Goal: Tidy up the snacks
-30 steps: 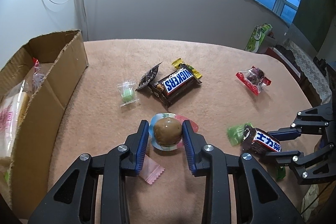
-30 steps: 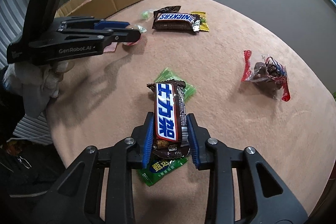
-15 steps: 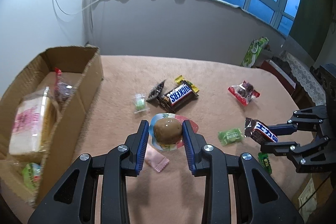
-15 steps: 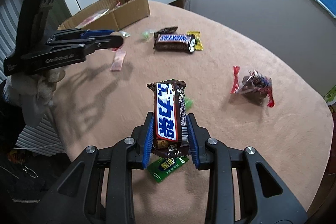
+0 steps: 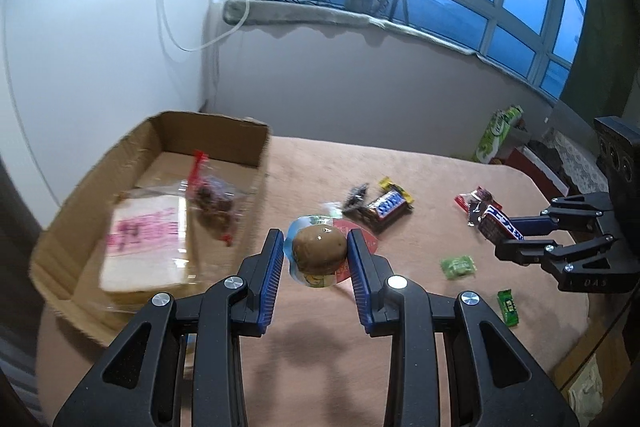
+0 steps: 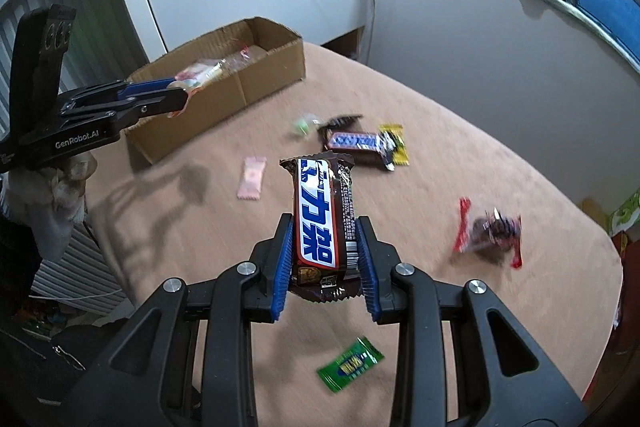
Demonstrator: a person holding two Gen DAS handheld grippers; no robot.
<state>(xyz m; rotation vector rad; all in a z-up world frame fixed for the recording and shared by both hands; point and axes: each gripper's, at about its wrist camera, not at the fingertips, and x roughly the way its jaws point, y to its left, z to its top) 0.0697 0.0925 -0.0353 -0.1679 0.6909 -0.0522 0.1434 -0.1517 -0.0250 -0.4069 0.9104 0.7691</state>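
Note:
My left gripper [image 5: 316, 253] is shut on a packaged brown egg snack [image 5: 319, 247] and holds it in the air beside the cardboard box [image 5: 240, 135], which has a bread pack [image 5: 144, 243] and a bag of dark dried fruit [image 5: 212, 199] inside. My right gripper [image 6: 325, 259] is shut on a brown Snickers bar with blue Chinese lettering [image 6: 322, 219], lifted above the pink-brown table. In the right wrist view the left gripper [image 6: 176, 101] hangs by the box's [image 6: 264, 79] near wall. In the left wrist view the right gripper [image 5: 508, 231] is at the right.
On the table lie another Snickers bar [image 6: 356, 143] on a yellow wrapper [image 6: 394, 145], a pale green sweet [image 6: 304, 123], a pink sachet [image 6: 252, 177], a red-ended bag of dark fruit [image 6: 490, 231], and green candy packets [image 6: 350, 369] [image 5: 458, 265]. The table edge is near both grippers.
Both grippers have risen from the table with their snacks. The left one has moved toward the box, whose inside now shows. The green packet once under the Snickers bar stays on the table.

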